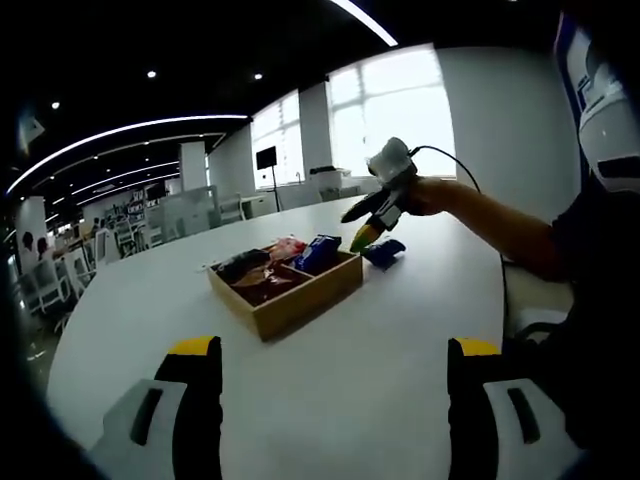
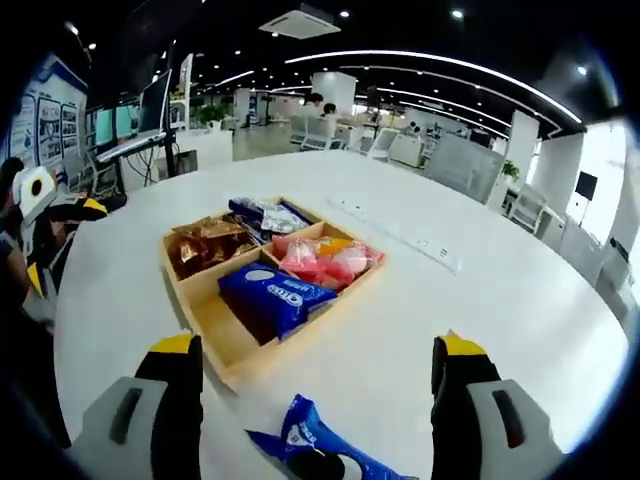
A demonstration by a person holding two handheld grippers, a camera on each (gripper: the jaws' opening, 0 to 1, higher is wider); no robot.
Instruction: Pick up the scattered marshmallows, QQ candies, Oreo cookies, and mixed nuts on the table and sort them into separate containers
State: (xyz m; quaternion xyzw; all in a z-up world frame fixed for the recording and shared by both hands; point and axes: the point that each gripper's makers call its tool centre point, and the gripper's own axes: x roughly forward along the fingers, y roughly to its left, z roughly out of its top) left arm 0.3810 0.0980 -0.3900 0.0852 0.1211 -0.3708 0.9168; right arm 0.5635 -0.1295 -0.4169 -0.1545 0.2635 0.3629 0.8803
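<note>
The right gripper (image 2: 312, 400) has its jaws spread wide with nothing clamped between them; a loose blue Oreo packet (image 2: 318, 448) lies on the white table (image 2: 480, 290) directly between and just ahead of the jaw tips, which suggests the tool is lined up to close on it. Further ahead stands the wooden tray (image 2: 232, 362), divided into compartments: the nearest already holds a blue Oreo pack (image 2: 274, 292), the one beyond and to the left holds brown nut packets (image 2: 205, 243), pink sweets (image 2: 325, 258) lie beyond to the right, and further packets fill the far corner. The near compartment is judged the destination for the loose packet, since like items sit there. The left gripper (image 1: 335, 395) is likewise wide apart and empty, held back from the tray (image 1: 300, 305), well clear of the work, probably to leave room. From there the other gripper (image 1: 372, 222) is seen beyond the tray, over the blue packet (image 1: 384, 252)
</note>
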